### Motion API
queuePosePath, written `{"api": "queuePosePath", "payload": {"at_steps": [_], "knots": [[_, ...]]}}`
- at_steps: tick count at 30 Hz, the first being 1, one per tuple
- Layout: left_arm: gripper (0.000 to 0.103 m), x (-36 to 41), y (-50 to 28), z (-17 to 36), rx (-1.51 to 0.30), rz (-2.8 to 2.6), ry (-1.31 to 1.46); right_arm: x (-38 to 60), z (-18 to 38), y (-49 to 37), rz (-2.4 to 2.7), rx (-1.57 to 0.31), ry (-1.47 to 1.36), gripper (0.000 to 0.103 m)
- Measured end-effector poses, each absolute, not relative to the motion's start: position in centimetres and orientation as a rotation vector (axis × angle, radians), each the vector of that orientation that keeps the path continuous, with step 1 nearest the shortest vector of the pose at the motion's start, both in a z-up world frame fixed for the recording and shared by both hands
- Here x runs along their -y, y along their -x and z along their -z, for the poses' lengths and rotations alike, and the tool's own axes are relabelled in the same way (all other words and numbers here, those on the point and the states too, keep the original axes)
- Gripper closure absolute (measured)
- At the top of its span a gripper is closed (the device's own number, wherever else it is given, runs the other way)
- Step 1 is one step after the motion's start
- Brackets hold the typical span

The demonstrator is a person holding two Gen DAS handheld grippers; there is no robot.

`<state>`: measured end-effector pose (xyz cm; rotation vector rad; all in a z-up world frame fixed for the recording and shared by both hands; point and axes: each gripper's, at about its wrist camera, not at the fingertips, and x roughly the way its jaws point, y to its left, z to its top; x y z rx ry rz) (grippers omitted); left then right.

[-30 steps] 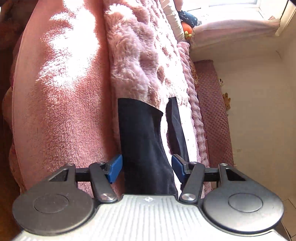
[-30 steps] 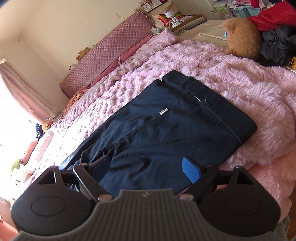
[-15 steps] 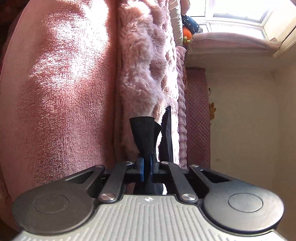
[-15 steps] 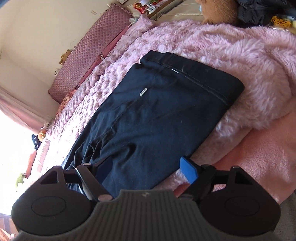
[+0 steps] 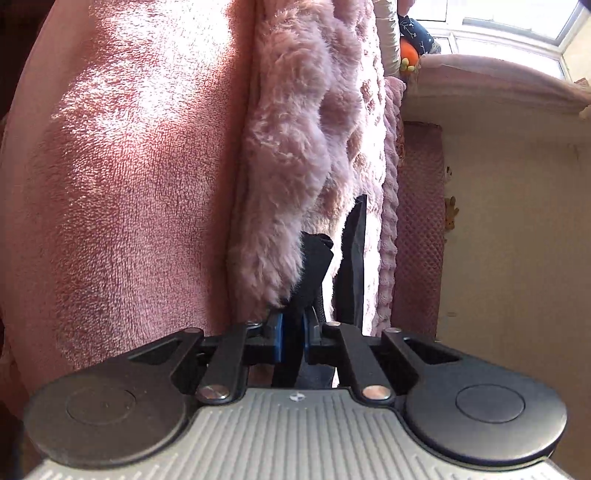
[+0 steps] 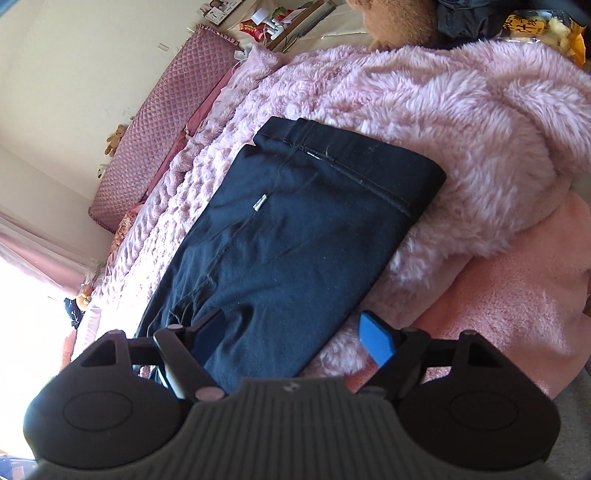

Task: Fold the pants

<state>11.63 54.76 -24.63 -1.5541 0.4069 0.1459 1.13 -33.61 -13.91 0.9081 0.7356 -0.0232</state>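
Observation:
Dark navy pants [image 6: 295, 229] lie flat on a fluffy pink blanket [image 6: 443, 96], waistband [image 6: 354, 155] toward the far right. My right gripper [image 6: 293, 336] stands open just above the near edge of the pants at hip level; cloth lies under and between its fingers, untouched by the pads. In the left wrist view a leg end of the pants [image 5: 314, 266] is pinched between the blue pads of my left gripper [image 5: 291, 332], whose jaws are opening very slightly while still pressing the cloth. The other leg [image 5: 354, 258] lies free beside it.
A smooth pink fleece sheet [image 5: 129, 184] covers the bed's side below the blanket. A quilted pink headboard [image 6: 159, 122] runs along the wall. A brown teddy bear [image 6: 399, 18] and dark clothes sit at the far end. A bright window [image 5: 509, 22] lies beyond.
My left gripper went from open around the leg end to clamped on it, and sank lower. My right gripper dropped closer to the pants' edge and rolled, still open.

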Motion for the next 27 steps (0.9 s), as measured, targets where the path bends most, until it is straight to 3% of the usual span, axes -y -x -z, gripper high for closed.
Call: {"api": "queuePosePath", "payload": {"at_steps": [9,11,15,22,23,24,27], "knots": [[0.1,-54.0,-10.3,25.0,-0.421,-0.221,1.62,37.5,17.0,-0.1,0.028,-0.755,-1.197,0.027],[0.1,-53.8,-10.1,24.5,-0.409,-0.219,1.611,38.1,17.4,0.4,0.029,-0.714,-1.255,0.039],[0.101,-53.8,-10.3,23.4,-0.401,-0.223,1.606,38.8,17.3,0.6,-0.037,-0.653,-1.287,0.079],[0.1,-53.7,-11.3,22.7,-0.465,-0.286,1.564,39.0,18.0,-1.0,-0.013,-0.735,-1.225,0.082],[0.1,-53.7,-11.3,22.8,-0.475,-0.302,1.572,39.0,18.2,-1.3,-0.008,-0.732,-1.227,0.086],[0.1,-53.7,-11.3,22.9,-0.482,-0.323,1.584,39.0,18.3,-1.3,-0.007,-0.713,-1.243,0.103],[0.101,-53.4,-11.3,22.5,-0.451,-0.329,1.591,38.9,17.8,-0.6,-0.06,-0.609,-1.321,0.103]]}}
